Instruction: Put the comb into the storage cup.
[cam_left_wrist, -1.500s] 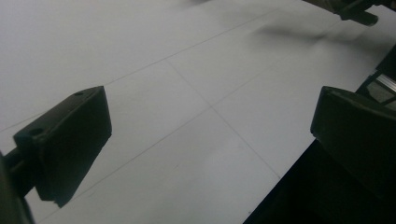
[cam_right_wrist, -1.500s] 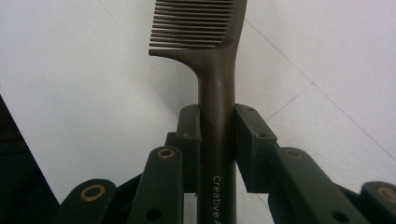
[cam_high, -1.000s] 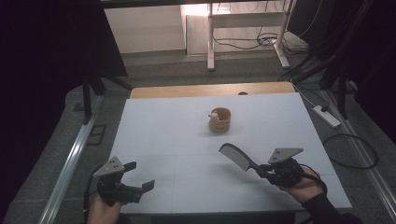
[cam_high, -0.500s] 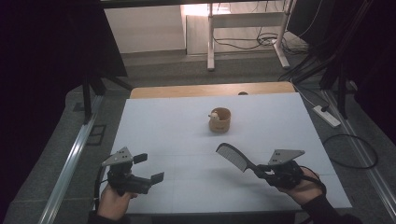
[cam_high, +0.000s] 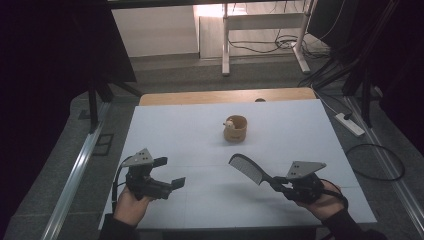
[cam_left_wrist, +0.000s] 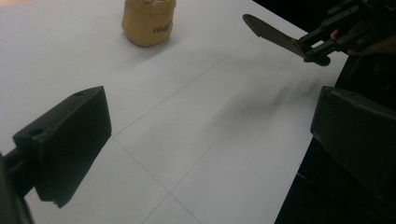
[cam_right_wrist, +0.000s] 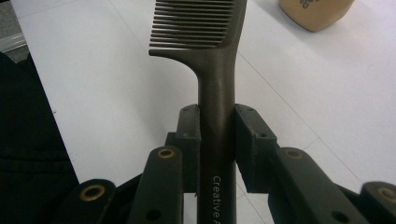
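Note:
My right gripper (cam_high: 276, 182) is shut on the handle of a dark comb (cam_high: 247, 169), low at the right of the white table (cam_high: 190, 135). The comb's toothed end sticks up and to the left. In the right gripper view both pads (cam_right_wrist: 187, 140) press the comb (cam_right_wrist: 217, 60) handle. A tan cup (cam_high: 235, 128) with something pale in it stands mid-table, beyond both grippers. My left gripper (cam_high: 170, 172) hovers at the front left, open and empty. Its view shows the cup (cam_left_wrist: 148, 21) ahead and the comb (cam_left_wrist: 273, 33) in the other gripper (cam_left_wrist: 313, 49).
A wooden board edge (cam_high: 225, 96) runs along the table's far side. A metal rail (cam_high: 75, 175) lies on the floor to the left, and a power strip (cam_high: 348, 125) with cables to the right. A desk's legs (cam_high: 226, 45) stand farther back.
My left gripper has moved inward to the right and a little up, still open. The right gripper and comb have barely shifted.

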